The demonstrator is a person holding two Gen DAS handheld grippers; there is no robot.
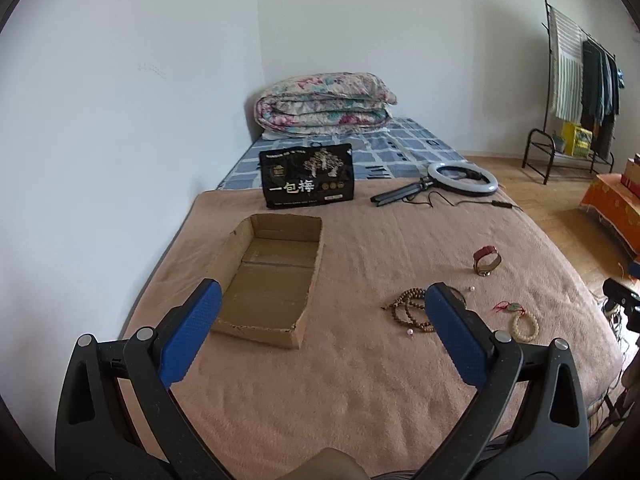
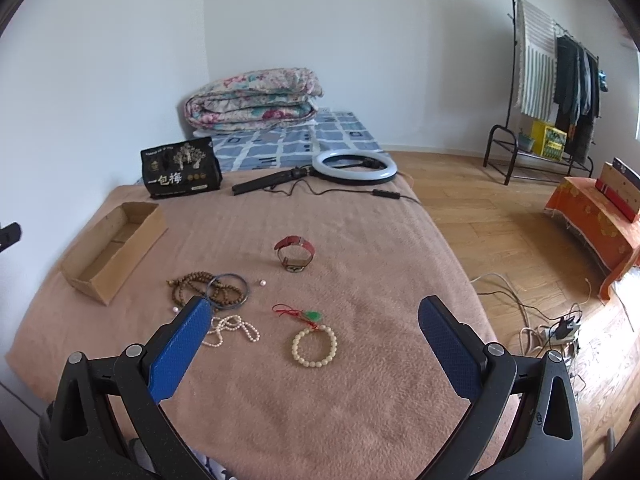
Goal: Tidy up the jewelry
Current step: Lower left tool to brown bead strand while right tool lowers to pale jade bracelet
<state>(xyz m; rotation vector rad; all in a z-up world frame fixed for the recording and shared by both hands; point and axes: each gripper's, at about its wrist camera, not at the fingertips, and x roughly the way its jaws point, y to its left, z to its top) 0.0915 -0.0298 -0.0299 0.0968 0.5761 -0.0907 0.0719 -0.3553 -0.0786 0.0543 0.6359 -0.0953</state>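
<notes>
Cardboard box (image 1: pixel 272 280): open-topped, lying on the pink blanket (image 1: pixel 360 380) of the bed, toward the wall side; its inside shows nothing but bare board.
Left gripper (image 1: pixel 322 312): fingers spread wide, holding nothing; it hovers above the blanket between the box and the jewelry.
Right gripper (image 2: pixel 314 320): fingers likewise wide apart and empty, poised over the jewelry cluster.
Red-strap watch (image 2: pixel 295 255): standing on its edge, farthest from the grippers, apart from the other pieces.
Brown bead string (image 2: pixel 196 290): coiled loosely on the blanket, with a dark bangle (image 2: pixel 228 290) lying across it.
Pearl necklace (image 2: pixel 232 330): heaped just beside the left finger of the right gripper, partly hidden by it.
Cream bead bracelet (image 2: pixel 315 347): flat on the blanket, a green pendant on red cord (image 2: pixel 308 315) just above it.
Loose pearls: one (image 2: pixel 263 282) beside the bangle, one (image 2: pixel 175 309) near the brown beads.
Progress: judged not begun; every visible piece is outside the box, so all remain to be moved.
Readable writing: black bag (image 2: pixel 181 174) behind the box carries large white characters "一包梅"; smaller print is illegible.
Other items: ring light (image 2: pixel 354 168) with cable, and a folded floral quilt (image 2: pixel 252 98), at the far end of the bed.
</notes>
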